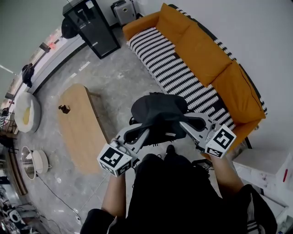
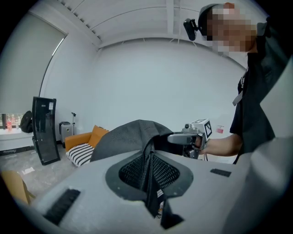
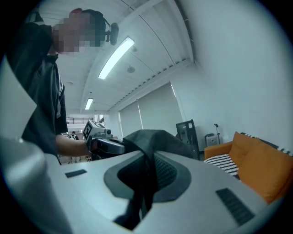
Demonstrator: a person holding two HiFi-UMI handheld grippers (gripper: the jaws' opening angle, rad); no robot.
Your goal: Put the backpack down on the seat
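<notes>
A black backpack (image 1: pixel 158 112) hangs in the air between my two grippers, in front of the person's body and short of the sofa. My left gripper (image 1: pixel 143 131) is shut on a dark strap of the backpack (image 2: pixel 150 183) on its left side. My right gripper (image 1: pixel 188 123) is shut on the backpack's fabric (image 3: pixel 145 183) on its right side. The seat is an orange sofa (image 1: pixel 206 59) with a black-and-white striped cushion (image 1: pixel 176 73), lying beyond the backpack toward the upper right. Each gripper view shows the other gripper across the bag.
A long wooden coffee table (image 1: pixel 82 125) stands to the left with a small dark object (image 1: pixel 64 109) on it. A black cabinet (image 1: pixel 91 25) and a grey suitcase (image 1: pixel 123 10) stand at the far end. A white side table (image 1: pixel 265 167) sits right of the sofa.
</notes>
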